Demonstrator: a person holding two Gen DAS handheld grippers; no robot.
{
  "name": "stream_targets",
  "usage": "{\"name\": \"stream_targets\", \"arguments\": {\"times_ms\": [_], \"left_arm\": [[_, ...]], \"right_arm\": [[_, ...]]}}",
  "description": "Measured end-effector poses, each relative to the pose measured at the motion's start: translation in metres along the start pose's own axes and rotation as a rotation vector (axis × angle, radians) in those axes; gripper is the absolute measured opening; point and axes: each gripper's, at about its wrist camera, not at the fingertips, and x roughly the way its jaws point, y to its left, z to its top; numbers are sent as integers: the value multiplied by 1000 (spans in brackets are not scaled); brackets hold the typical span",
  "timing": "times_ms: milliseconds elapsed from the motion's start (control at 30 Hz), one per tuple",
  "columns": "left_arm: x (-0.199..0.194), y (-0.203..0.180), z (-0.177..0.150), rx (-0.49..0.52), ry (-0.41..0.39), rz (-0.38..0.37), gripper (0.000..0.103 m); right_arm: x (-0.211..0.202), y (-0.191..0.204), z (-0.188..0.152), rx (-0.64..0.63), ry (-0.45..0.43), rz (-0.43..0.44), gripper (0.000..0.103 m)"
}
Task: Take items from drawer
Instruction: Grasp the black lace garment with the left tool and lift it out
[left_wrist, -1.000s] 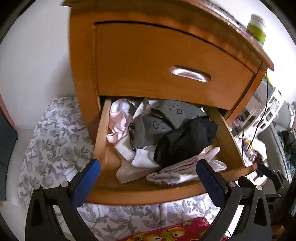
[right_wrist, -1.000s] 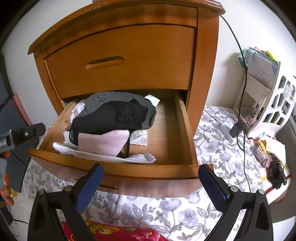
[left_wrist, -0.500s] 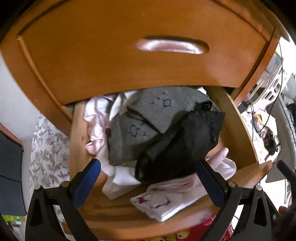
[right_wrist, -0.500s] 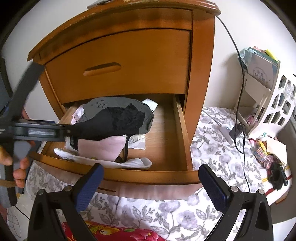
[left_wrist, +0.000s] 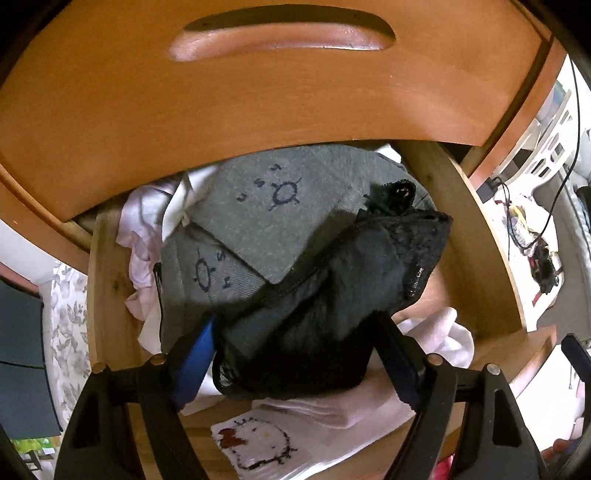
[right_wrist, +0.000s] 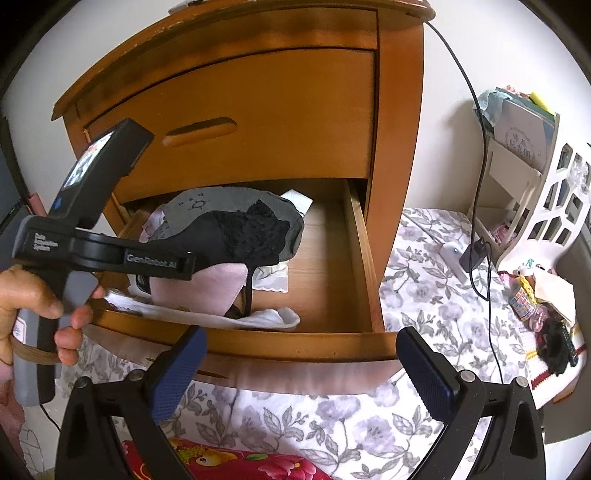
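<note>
Floral bedding lies under the open drawer (right_wrist: 295, 339) of the wooden nightstand (right_wrist: 399, 122). Since a second ago the left tongs (left_wrist: 295, 354) have pushed in and narrowed around the black lace garment (left_wrist: 332, 295), apparently gripping it, so lifting comes next. Beyond it grey cloth (left_wrist: 266, 214) underlies it; a Hello Kitty cloth (left_wrist: 258, 446) lies nearer. Right tongs (right_wrist: 299, 373) hang spread, empty.

The open wooden drawer (right_wrist: 364, 266) holds heaped clothes: grey cloth (left_wrist: 280, 221), black lace garment (left_wrist: 332, 295), pink (right_wrist: 199, 291) and white pieces (right_wrist: 273, 317); its right half bare.
</note>
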Motion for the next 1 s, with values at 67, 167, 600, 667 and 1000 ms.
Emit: {"name": "stream_targets", "arguments": {"times_ms": [67, 167, 600, 667, 1000], "left_arm": [[-1, -1, -1, -4, -11, 6, 78], [-3, 0, -6, -10, -28, 18, 66], [-27, 30, -40, -132, -144, -57, 17], [-37, 37, -47, -161, -163, -77, 12], [-83, 57, -79, -226, -276, -135, 9]], "right_arm": [[0, 0, -1, 0, 3, 1, 103], [1, -1, -1, 5, 6, 0, 103], [-4, -5, -5, 26, 19, -12, 103], [-4, -5, -6, 30, 22, -15, 103], [-12, -2, -9, 28, 19, -14, 103]]}}
